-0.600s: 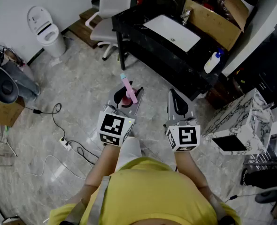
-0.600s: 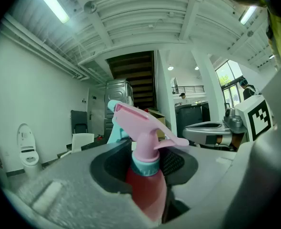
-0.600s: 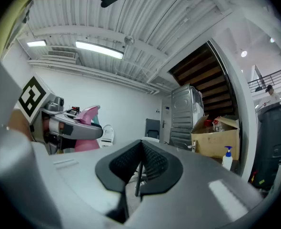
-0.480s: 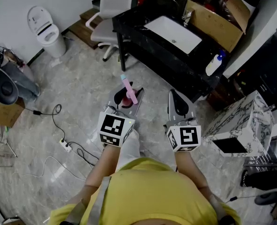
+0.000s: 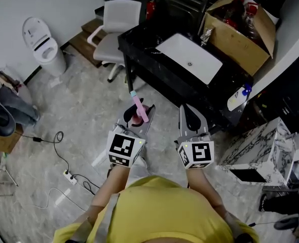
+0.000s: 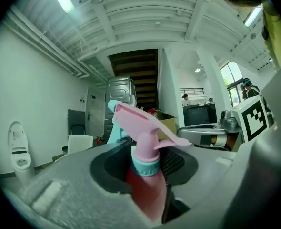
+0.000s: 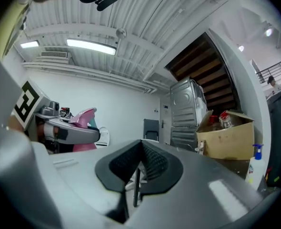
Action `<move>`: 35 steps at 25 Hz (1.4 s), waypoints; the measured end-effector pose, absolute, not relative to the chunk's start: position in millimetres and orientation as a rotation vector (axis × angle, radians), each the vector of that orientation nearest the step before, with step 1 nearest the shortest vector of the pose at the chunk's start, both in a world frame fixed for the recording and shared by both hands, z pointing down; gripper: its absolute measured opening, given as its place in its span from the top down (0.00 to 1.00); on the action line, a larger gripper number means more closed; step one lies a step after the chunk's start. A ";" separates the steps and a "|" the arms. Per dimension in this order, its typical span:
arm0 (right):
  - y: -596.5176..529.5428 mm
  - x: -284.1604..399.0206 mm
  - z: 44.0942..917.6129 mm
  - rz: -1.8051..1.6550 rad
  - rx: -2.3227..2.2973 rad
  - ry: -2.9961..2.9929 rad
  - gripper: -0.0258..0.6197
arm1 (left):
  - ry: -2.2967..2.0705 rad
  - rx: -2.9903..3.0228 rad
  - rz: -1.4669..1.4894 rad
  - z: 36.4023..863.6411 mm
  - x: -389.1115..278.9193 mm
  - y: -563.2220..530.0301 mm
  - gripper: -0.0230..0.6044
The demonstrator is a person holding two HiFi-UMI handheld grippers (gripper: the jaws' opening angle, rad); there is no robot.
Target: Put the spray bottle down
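Starting at the far left, a white toilet (image 5: 40,42) stands against the wall, and a power strip (image 5: 68,176) with a loose cable lies on the grey marbled floor (image 5: 83,100) below it. A white chair (image 5: 116,27) sits near the left end of the black bench (image 5: 154,65). The left gripper (image 5: 137,119) is held level over the floor, just short of the bench, and its fingers (image 6: 107,168) are closed partway against the spray bottle (image 5: 140,107). They clamp its reddish body just under the teal collar, so the bottle is in the air and not set down. In the left gripper view it stands upright between the dark pads, and the pink trigger head rises above them, nozzle to the left and lever to the right. Beside it, apart from it, the right gripper (image 5: 191,116) also points level, and its fingers (image 7: 155,163) are pressed together with nothing between them. A white sink (image 5: 190,57) is set into the bench top. Near the bench's right end stands a white bottle (image 5: 238,99) with a blue cap. An open cardboard box (image 5: 240,29) holding bottles rests behind it. At the far right is what looks like a marble-patterned cabinet (image 5: 263,146).
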State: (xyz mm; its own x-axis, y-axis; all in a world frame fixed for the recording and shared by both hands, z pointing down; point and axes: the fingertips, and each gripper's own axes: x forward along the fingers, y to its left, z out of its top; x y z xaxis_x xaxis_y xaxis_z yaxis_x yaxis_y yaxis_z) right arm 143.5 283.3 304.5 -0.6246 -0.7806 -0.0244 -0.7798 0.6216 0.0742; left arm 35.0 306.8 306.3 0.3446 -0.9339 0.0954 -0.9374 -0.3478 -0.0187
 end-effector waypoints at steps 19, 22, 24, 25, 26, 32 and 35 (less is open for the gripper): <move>92.8 57.5 321.5 -0.059 1.441 -2.759 0.96 | -1.676 2.620 0.113 318.2 -51.5 110.6 0.71; 77.2 50.6 325.4 -0.037 1.436 -2.755 0.96 | -1.643 2.604 0.110 323.5 -56.1 97.9 0.71; 64.3 45.4 326.9 -0.030 1.431 -2.757 0.96 | -1.628 2.594 0.109 326.9 -59.1 87.5 0.71; 57.2 42.6 327.6 -0.030 1.426 -2.760 0.96 | -1.626 2.591 0.109 328.7 -61.2 81.3 0.71; 49.5 39.7 328.5 -0.032 1.421 -2.764 0.96 | -1.627 2.589 0.109 330.3 -63.4 74.2 0.71; -16.8 23.2 329.0 -0.066 1.401 -2.805 0.96 | -1.649 2.600 0.082 336.5 -77.0 8.0 0.71; -61.5 13.8 327.1 -0.089 1.390 -2.819 0.96 | -1.641 2.612 0.058 335.7 -81.7 -37.8 0.71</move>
State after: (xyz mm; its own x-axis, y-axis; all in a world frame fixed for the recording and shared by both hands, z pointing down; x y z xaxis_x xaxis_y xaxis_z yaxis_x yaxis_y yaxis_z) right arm 13.8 -61.5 327.1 -0.6093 -0.7924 -0.0278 -0.7926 0.6077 0.0494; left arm -81.7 -37.8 335.7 0.4340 -0.8988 0.0621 -0.9009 -0.4331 0.0279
